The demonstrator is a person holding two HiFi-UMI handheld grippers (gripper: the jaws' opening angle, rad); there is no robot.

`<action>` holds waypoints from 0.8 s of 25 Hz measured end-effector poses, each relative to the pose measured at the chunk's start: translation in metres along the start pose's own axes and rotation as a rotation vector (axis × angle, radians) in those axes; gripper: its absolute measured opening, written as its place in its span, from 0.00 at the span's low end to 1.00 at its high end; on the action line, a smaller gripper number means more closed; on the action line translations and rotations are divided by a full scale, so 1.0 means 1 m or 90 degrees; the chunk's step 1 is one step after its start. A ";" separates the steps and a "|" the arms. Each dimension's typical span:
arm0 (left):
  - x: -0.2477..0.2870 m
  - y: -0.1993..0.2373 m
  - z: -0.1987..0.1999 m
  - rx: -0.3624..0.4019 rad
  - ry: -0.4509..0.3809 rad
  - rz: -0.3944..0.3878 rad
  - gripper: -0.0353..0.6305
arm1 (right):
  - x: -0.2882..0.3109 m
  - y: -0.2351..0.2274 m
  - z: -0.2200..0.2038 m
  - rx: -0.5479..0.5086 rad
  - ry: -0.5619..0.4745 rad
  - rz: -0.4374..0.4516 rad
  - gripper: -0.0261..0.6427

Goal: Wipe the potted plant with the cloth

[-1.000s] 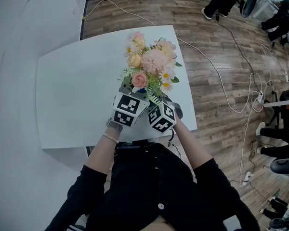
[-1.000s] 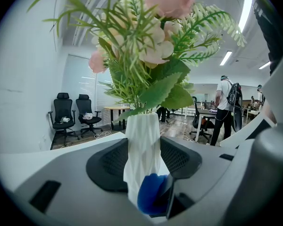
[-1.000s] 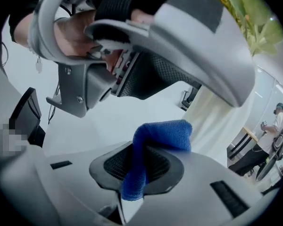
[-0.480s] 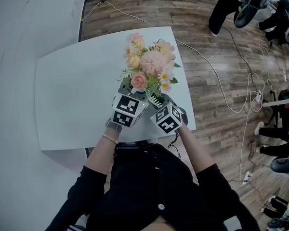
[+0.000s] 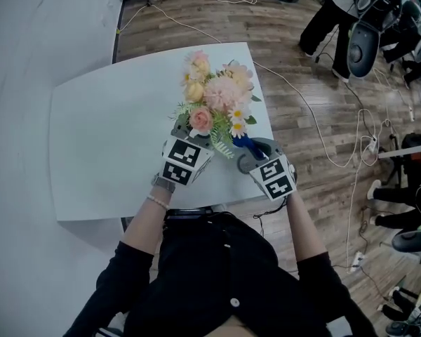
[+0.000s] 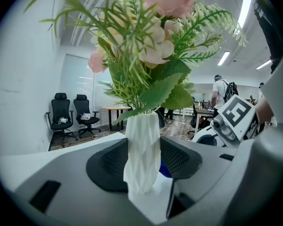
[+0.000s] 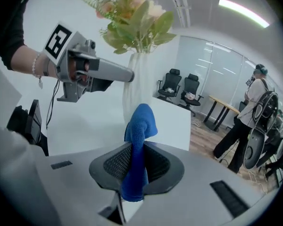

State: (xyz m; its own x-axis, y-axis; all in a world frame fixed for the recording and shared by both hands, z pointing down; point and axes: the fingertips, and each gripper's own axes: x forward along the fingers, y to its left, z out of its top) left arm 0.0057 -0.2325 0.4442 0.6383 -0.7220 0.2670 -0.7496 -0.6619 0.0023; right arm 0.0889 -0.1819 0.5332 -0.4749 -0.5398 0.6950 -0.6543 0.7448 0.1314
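Head view: the plant (image 5: 214, 97) stands near the table's (image 5: 105, 132) front right edge. Its blooms (image 5: 224, 90) hide the vase and the jaws of the left gripper (image 5: 188, 137).

Left gripper view: the jaws clamp the white vase (image 6: 142, 149), and the blooms are cropped above.

Right gripper view: the right gripper (image 7: 134, 166) pinches the blue cloth (image 7: 137, 126), which half hides the vase.

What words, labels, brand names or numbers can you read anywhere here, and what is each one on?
No readable text: none.
The markers on the left gripper and right gripper are black-and-white square patterns, not letters.
The white vase and blue cloth are plain.
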 end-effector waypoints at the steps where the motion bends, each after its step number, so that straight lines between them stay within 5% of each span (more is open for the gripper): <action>1: 0.000 0.000 0.000 0.000 0.000 -0.001 0.39 | -0.005 -0.009 0.003 0.007 -0.009 -0.010 0.16; 10: -0.003 0.002 0.000 0.008 0.003 -0.015 0.39 | -0.028 -0.076 0.062 -0.048 -0.079 -0.063 0.16; 20: -0.003 0.001 0.003 0.010 0.011 -0.041 0.39 | -0.016 -0.086 0.138 -0.228 -0.145 0.073 0.16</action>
State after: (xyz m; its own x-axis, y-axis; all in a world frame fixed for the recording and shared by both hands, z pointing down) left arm 0.0032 -0.2316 0.4410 0.6820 -0.6745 0.2828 -0.7043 -0.7099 0.0053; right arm 0.0717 -0.2913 0.4131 -0.6765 -0.4882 0.5513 -0.3635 0.8725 0.3265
